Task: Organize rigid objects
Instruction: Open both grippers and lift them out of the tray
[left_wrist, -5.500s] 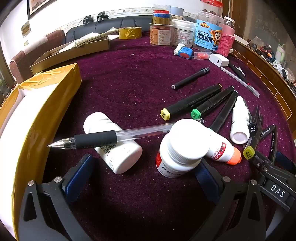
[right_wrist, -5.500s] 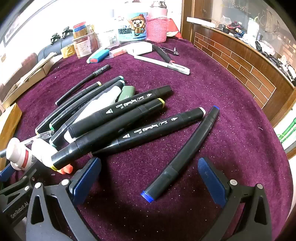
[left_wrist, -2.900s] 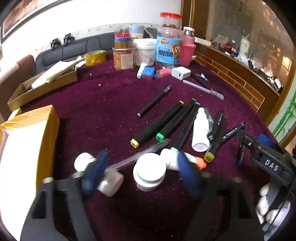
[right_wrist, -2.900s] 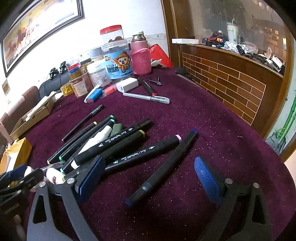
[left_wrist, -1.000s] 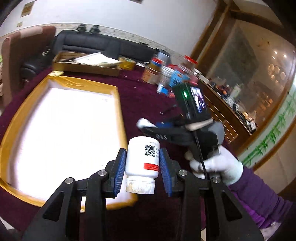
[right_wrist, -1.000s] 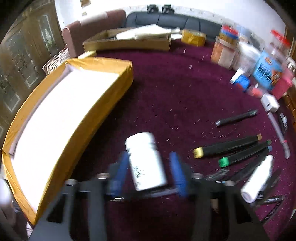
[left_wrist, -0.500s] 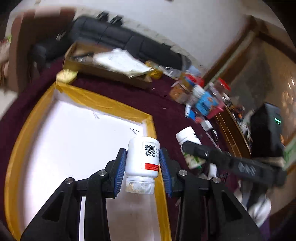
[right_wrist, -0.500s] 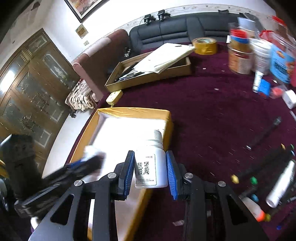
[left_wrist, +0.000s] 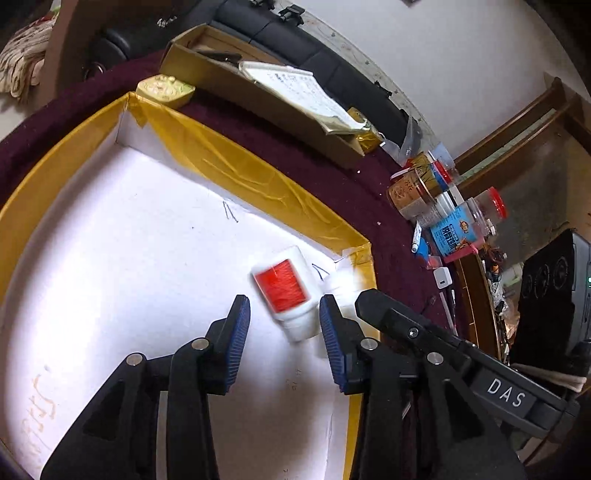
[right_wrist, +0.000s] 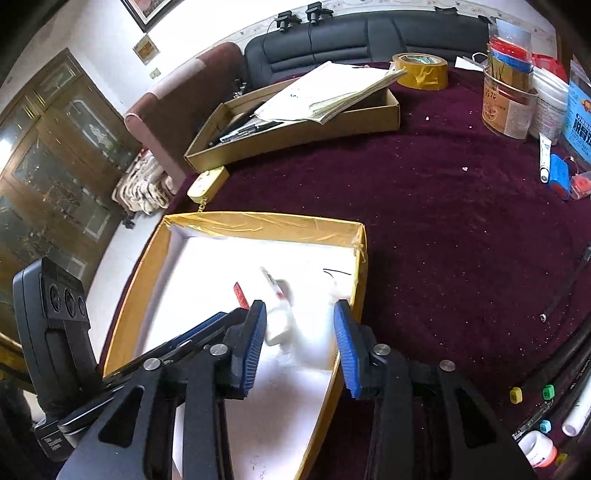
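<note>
both grippers over the near right corner of the tray (left_wrist: 236, 173), a shallow white-floored box with yellow-taped walls on the maroon cloth (right_wrist: 443, 229). left gripper (left_wrist: 282, 347): jaws opening, blue pads clear of the bottle (left_wrist: 286, 291), which lies between and just beyond them, blurred, red label up, cap toward the camera, over the tray floor; cannot tell if it rests on the floor yet. left tongs read as released. a second white bottle (left_wrist: 341, 282) sits blurred in the tray corner, just right of the first, close to the taped wall. right gripper (right_wrist: 299, 347): jaws opening, nothing pressed by the pads; both bottles show as white smears beyond them, the red-labelled one near the left pad, the other (right_wrist: 338, 291) near the tray's right wall. right tongs also released. in the left view the right gripper's black arm marked "das" crosses in from the right. off the tray: cardboard box (right_wrist: 295, 136) with papers, tape roll (right_wrist: 419, 75), jars (right_wrist: 508, 107) at the far edge, markers (right_wrist: 546, 395) at lower right.
</note>
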